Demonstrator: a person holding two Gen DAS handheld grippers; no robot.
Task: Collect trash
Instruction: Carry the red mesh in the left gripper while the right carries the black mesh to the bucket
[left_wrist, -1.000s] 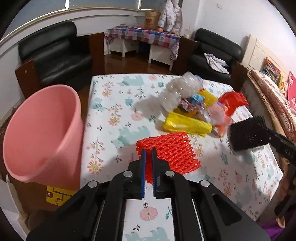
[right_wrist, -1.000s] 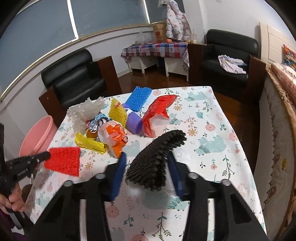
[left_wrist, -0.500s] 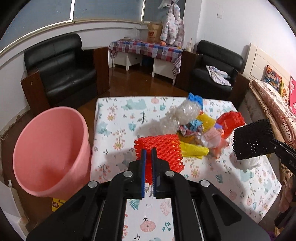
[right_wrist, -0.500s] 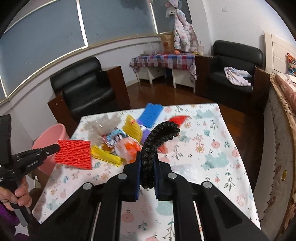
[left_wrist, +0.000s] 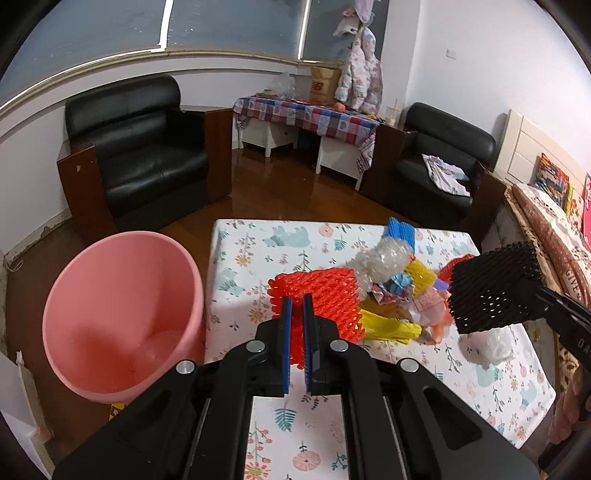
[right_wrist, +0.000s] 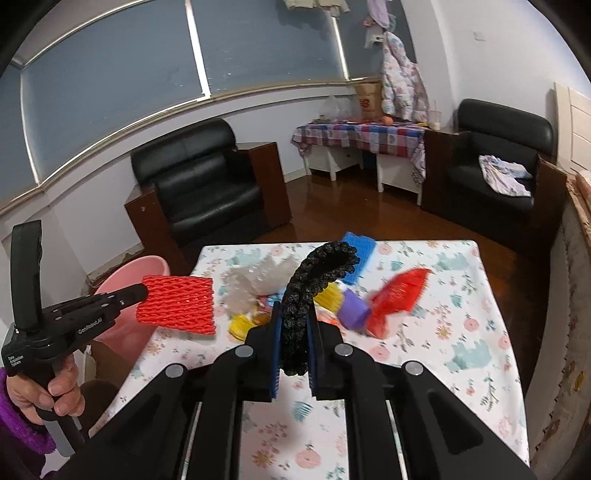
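My left gripper (left_wrist: 297, 301) is shut on a red foam net sleeve (left_wrist: 317, 295) and holds it in the air over the table's left part; the right wrist view shows the same red sleeve (right_wrist: 177, 304) sticking out of the left gripper (right_wrist: 144, 291). My right gripper (right_wrist: 294, 308) is shut on a black foam net sleeve (right_wrist: 314, 273), also lifted; that black sleeve (left_wrist: 495, 290) appears at the right in the left wrist view. A pile of trash (left_wrist: 399, 291) lies on the floral table (left_wrist: 258, 243). The pink bin (left_wrist: 122, 314) stands at the table's left side, open and tilted.
The pile holds a blue net (right_wrist: 356, 254), a red net (right_wrist: 399, 295), a purple roll (right_wrist: 352, 314), yellow nets (left_wrist: 388, 326) and crumpled clear plastic (left_wrist: 384, 260). Black armchairs (left_wrist: 144, 147) and a checked side table (left_wrist: 306, 114) stand beyond. A bed (left_wrist: 554, 236) runs along the right.
My right gripper closed on the black net sleeve and lifted it off the table. My left gripper rose with the red sleeve, and both views now look from higher up.
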